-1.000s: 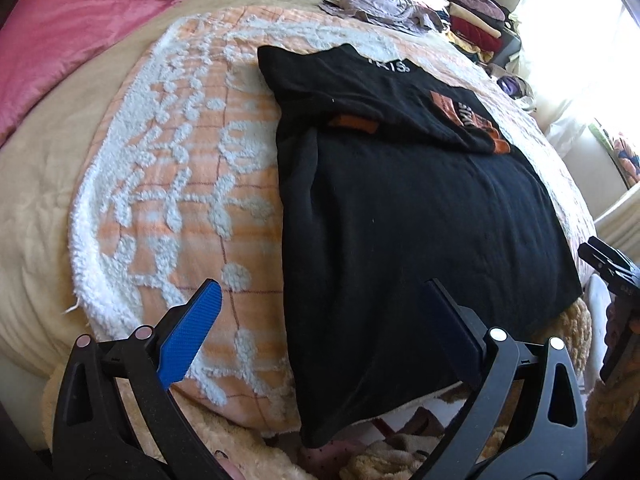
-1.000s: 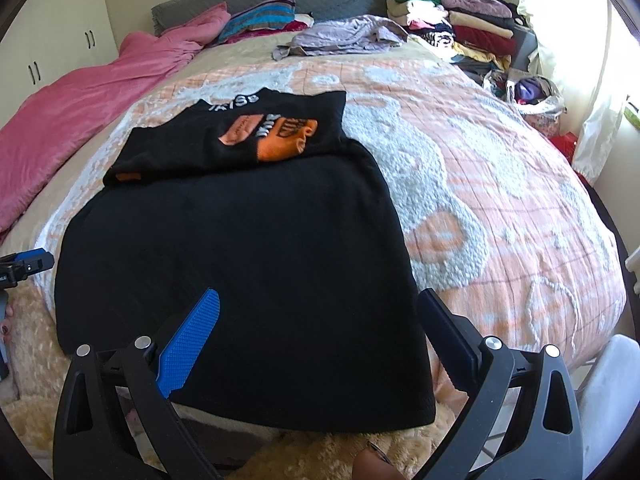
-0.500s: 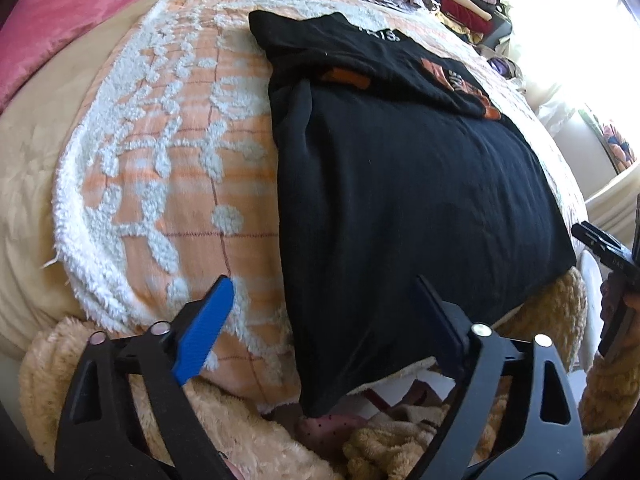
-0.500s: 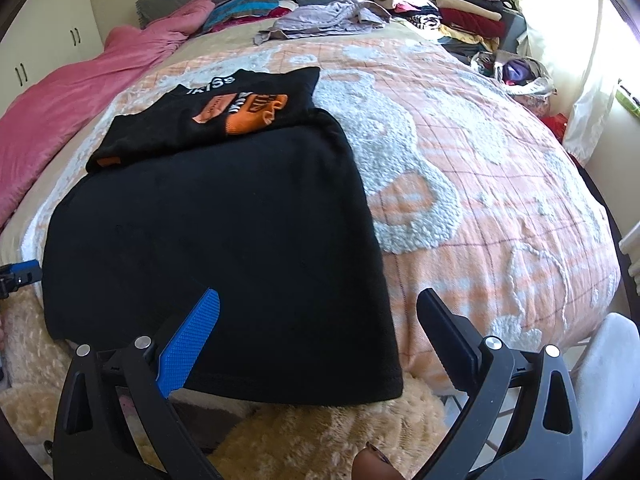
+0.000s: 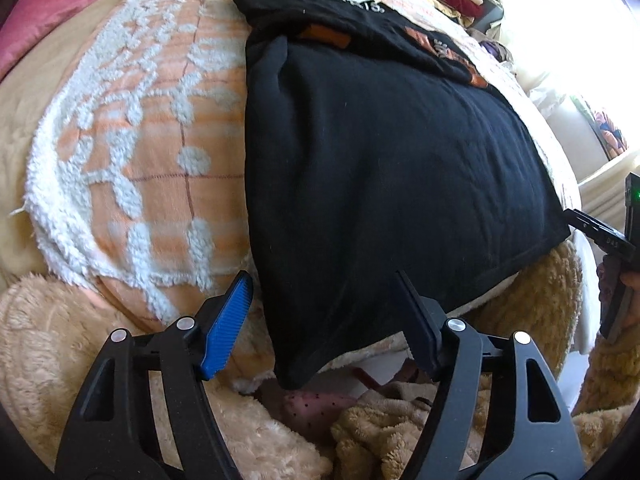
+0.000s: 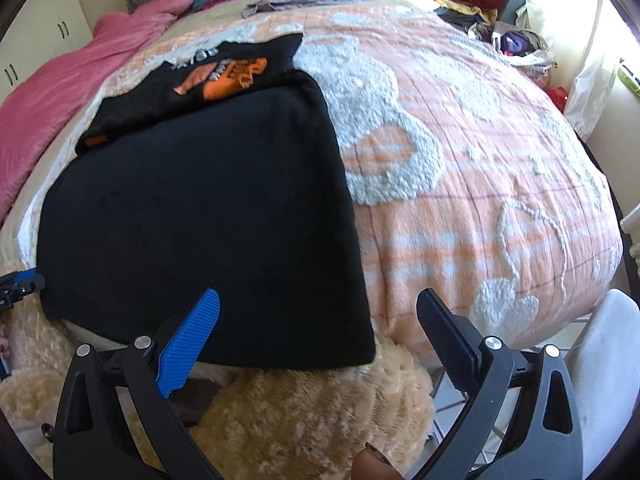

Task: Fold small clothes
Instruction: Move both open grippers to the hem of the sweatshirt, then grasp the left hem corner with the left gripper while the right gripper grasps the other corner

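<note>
the black garment (image 5: pixel 380 168) lies flat on the near part of the bed, its long axis running away from both grippers toward the folded-over top, where an orange print (image 6: pixel 232 76) shows, and its bottom hem drapes just over the bed's near edge. each hem corner sits almost straight ahead of one gripper: the left gripper (image 5: pixel 324 312) points down at the left corner, which hangs between its fingers, and the right gripper (image 6: pixel 318 322) faces the right corner, which sits between its fingers and nearer the blue one. the left jaws have just been closing and stand partly open around that corner without pressing it; the right jaws stand wide with nothing gripped. so the coming pinch likely turns on each hand reaching the corner on its own side. the cloth looks soft, matte and limp. under it lies a tufted orange-and-white blanket (image 6: pixel 460 184), with a shaggy tan plush throw (image 6: pixel 320 412) below the edge.
</note>
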{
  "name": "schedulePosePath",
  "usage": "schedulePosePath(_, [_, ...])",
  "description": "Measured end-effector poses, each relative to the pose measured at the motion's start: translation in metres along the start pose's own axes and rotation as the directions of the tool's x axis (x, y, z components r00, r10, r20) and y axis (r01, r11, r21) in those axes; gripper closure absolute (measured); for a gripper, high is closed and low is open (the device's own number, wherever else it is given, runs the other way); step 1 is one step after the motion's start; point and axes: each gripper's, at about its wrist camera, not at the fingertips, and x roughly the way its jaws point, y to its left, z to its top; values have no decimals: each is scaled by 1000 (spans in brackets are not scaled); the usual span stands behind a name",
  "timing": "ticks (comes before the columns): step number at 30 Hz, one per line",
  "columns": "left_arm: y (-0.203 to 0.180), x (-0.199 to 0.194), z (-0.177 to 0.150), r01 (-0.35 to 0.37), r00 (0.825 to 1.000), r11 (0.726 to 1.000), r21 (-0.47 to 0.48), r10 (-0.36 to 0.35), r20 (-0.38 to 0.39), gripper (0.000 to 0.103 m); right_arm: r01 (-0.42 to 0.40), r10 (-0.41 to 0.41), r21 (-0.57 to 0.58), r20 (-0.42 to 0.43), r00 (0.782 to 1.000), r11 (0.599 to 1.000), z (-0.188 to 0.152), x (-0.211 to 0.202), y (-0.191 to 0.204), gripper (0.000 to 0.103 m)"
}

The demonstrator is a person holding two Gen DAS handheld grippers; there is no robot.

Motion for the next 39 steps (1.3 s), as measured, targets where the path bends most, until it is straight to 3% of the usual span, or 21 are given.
schedulePosePath(6, [3,2,-1,9,1000,1000,-18,-10,-10,39,-40,42,37,-49,998,999,-4,11,-11,7])
schedulePosePath(8, [5,3,-2,4,1000,1000,-24,-4,-15,38,-62,64,35,-62,996,997,-4,13,-13,31])
schedulePosePath(13, [6,4,-5,3,1000,1000,-26,-3,-19,33,-84,83,3,-117,990,996,-8,25,-8,55])
schedulePosePath(15, [6,5,-4,4,1000,1000,-27,-5,-22,32,-79,78,-4,-100,992,997,-9,24,-7,69])
schedulePosePath(16, [6,5,-4,4,1000,1000,-28,-4,-24,32,-87,86,-8,-87,993,996,-9,21,-6,81])
schedulePosePath(17, [7,6,-4,4,1000,1000,-27,-5,-27,32,-103,102,-19,-61,993,995,-8,15,-4,85])
schedulePosePath(24, [8,12,-1,7,999,999,-34,-8,-40,33,-190,193,-44,104,976,981,6,-27,7,88])
schedulePosePath(25, [9,12,-1,3,999,999,-37,-5,-41,36,-201,204,-35,123,971,979,10,-32,6,88])
schedulePosePath(28, [10,11,0,-20,999,999,-43,18,-37,60,-217,215,-6,168,962,976,19,-40,0,88])
schedulePosePath(31, [9,8,1,42,998,997,-61,-44,-37,86,-211,208,-4,180,961,977,23,-41,0,88])
schedulePosePath(34, [6,6,2,52,998,997,-50,-53,-30,96,-206,202,1,180,963,979,25,-40,1,88])
schedulePosePath(39, [2,-6,7,91,996,995,-45,-91,1,98,-206,204,-12,208,957,979,29,-47,5,88])
